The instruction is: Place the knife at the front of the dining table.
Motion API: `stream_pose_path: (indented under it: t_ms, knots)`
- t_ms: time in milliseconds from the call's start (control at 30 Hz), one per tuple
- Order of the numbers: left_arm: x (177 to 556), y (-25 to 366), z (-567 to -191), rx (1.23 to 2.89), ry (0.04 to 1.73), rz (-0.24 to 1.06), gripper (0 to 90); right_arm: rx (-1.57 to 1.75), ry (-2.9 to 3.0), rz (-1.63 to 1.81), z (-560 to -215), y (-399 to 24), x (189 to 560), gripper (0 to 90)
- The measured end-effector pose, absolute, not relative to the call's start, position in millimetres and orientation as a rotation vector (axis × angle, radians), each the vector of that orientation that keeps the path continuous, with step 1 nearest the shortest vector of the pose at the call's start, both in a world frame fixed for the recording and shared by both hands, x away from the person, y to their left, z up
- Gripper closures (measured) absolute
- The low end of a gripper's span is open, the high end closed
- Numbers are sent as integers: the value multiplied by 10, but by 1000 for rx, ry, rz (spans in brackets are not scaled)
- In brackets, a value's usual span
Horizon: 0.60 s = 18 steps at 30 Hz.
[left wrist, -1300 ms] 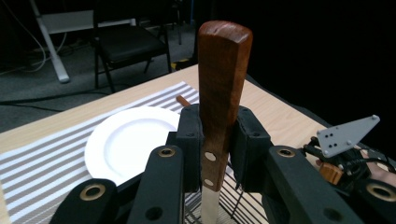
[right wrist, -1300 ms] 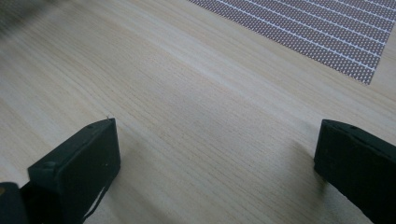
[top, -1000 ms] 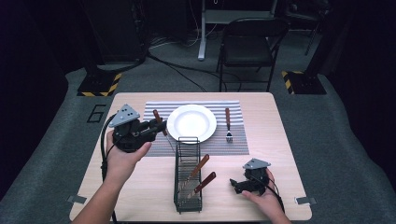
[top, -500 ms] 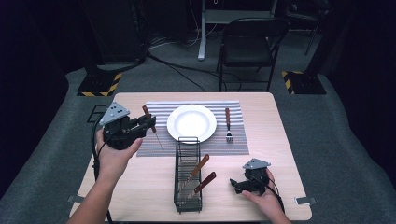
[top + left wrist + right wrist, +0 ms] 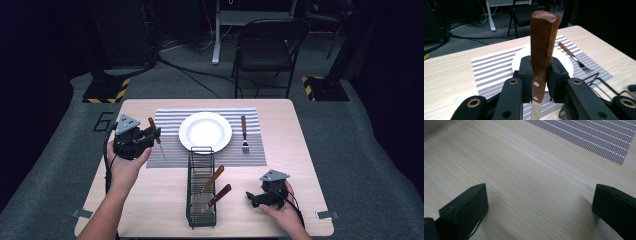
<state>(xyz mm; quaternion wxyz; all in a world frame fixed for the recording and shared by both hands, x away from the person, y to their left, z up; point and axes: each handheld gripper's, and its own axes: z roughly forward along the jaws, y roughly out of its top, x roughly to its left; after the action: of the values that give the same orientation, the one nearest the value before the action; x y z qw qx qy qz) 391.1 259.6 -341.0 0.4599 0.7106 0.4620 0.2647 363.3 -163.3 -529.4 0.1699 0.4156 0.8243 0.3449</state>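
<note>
I have the knife [image 5: 541, 55] clamped by its brown wooden handle between the jaws of my left gripper [image 5: 541, 75], handle up and blade hanging down, held above the left edge of the striped placemat [image 5: 172, 135], just left of the white plate [image 5: 205, 131]. From the high view the blade tip slants down toward the mat without, as far as I can tell, touching it. The fork [image 5: 244, 134] already lies on the mat to the right of the plate, so I judge I am laying this knife on the opposite side. Nearer me stands the black wire caddy [image 5: 201, 187] with two more wooden-handled utensils [image 5: 214, 187] leaning in it. My right gripper [image 5: 260, 197] rests low on the table [image 5: 150, 200] at the near right, jaws standing wide apart over bare wood with nothing between them. The risk I see is in the lay-down: the grip sits low on the handle near the rivets, so if I tilt too fast the blade could dig into the mat and drag it, nudging the plate, or the knife could pivot in the jaws and land crooked or across the plate rim
</note>
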Motion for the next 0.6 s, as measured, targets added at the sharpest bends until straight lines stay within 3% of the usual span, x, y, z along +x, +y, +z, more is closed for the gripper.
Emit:
stream_pose_path:
  t_ms: [600]
  knots:
    - [4178,2691,-3841,1748,1231,709,753,1180,2341,981,-5294,-1634,3633,0]
